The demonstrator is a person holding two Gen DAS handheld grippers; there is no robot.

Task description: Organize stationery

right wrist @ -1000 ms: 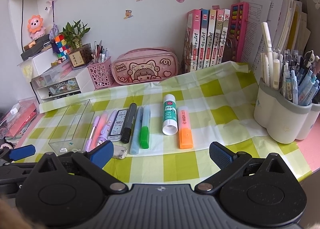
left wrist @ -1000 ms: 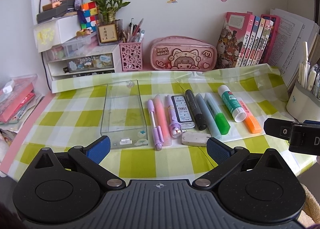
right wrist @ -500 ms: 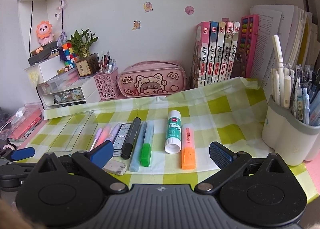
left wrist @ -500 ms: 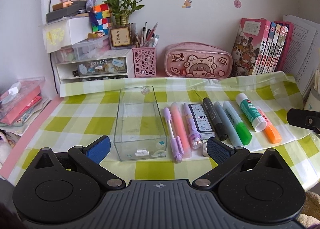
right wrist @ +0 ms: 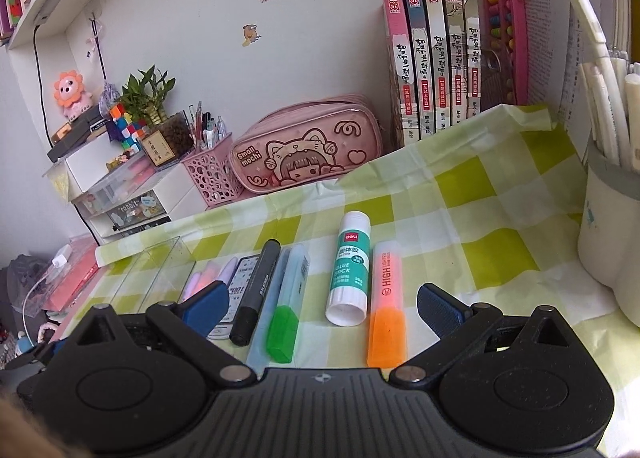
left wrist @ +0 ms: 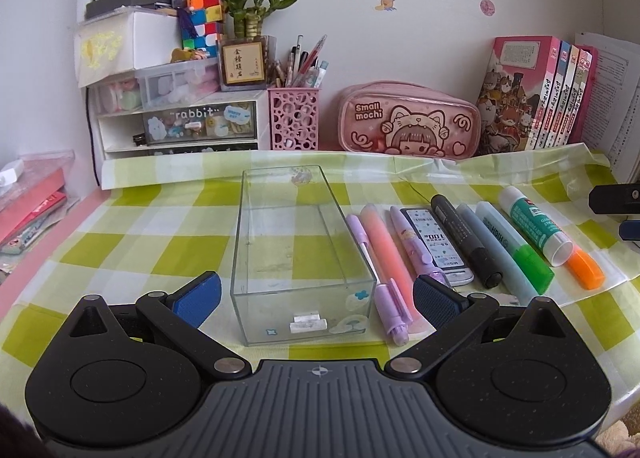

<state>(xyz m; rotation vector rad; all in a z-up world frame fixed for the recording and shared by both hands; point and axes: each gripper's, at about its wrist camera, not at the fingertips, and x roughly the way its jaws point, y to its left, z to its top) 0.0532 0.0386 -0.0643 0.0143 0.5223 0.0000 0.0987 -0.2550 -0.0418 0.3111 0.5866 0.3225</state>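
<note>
A clear plastic box (left wrist: 296,250) stands empty on the green checked cloth, straight ahead of my open, empty left gripper (left wrist: 316,294), its near end between the fingers. Right of it lies a row of stationery: purple pen (left wrist: 380,282), pink highlighter (left wrist: 386,246), black marker (left wrist: 466,242), green highlighter (left wrist: 516,246), glue stick (left wrist: 536,224), orange highlighter (left wrist: 586,268). My right gripper (right wrist: 322,304) is open and empty, just above the green highlighter (right wrist: 286,310), glue stick (right wrist: 350,270) and orange highlighter (right wrist: 387,306). The box (right wrist: 156,266) shows at the left.
A pink pencil case (left wrist: 408,120), pink mesh pen cup (left wrist: 294,118), drawer unit (left wrist: 180,114) and books (left wrist: 532,94) line the back wall. A white-grey pen holder (right wrist: 612,226) full of pens stands at the right. Pink packets (left wrist: 28,198) lie at the left edge.
The left gripper has moved left and closer, so the clear box is now centred between its fingers. The right gripper has moved forward and down over the highlighters and glue stick.
</note>
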